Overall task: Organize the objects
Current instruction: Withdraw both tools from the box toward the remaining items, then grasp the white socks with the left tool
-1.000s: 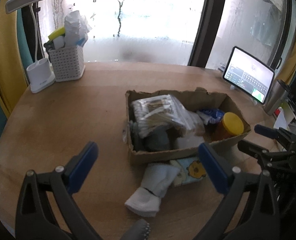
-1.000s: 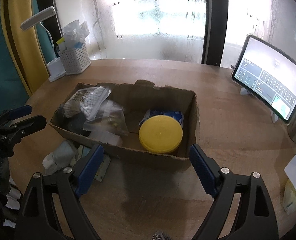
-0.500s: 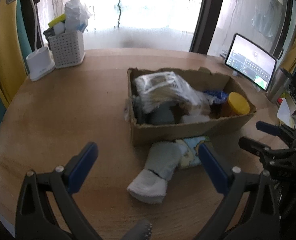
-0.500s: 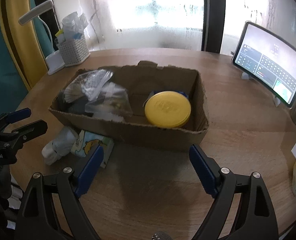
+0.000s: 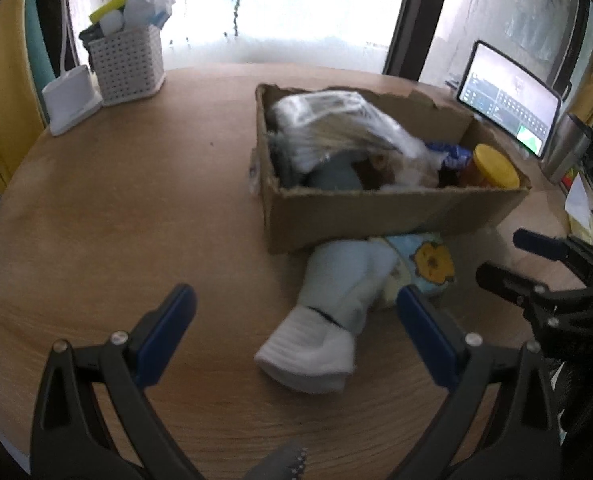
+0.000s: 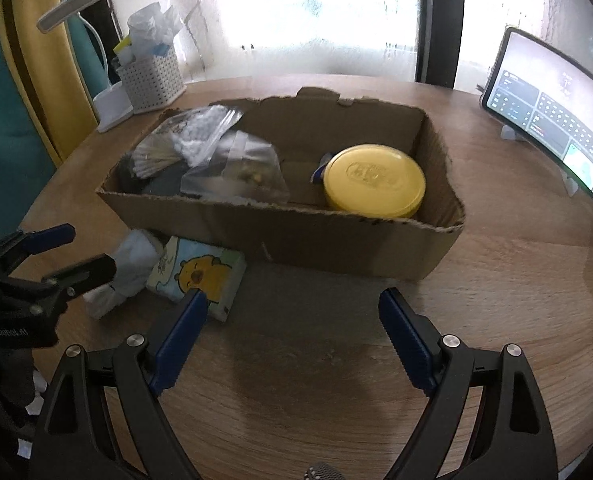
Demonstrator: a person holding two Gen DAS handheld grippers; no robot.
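An open cardboard box (image 6: 336,240) (image 5: 376,212) sits mid-table, holding clear plastic bags (image 6: 200,140) (image 5: 336,120) and a jar with a yellow lid (image 6: 372,180) (image 5: 494,166). In front of the box lie a rolled grey-white sock (image 5: 328,320) (image 6: 130,268) and a tissue pack with a yellow cartoon print (image 6: 198,274) (image 5: 428,266). My left gripper (image 5: 292,316) hovers open just before the sock, nothing between its fingers. My right gripper (image 6: 292,320) is open over bare table in front of the box, its left finger near the tissue pack.
A white perforated basket (image 5: 126,64) (image 6: 152,78) stuffed with items and a white lamp base (image 5: 70,98) (image 6: 114,106) stand at the back left. A lit tablet (image 6: 548,116) (image 5: 510,98) leans on a stand at the right, with a metal cup (image 5: 564,148) beside it.
Both grippers have sunk toward the table and come closer to the box; the sock and tissue pack loom larger. Both stay open, holding nothing.
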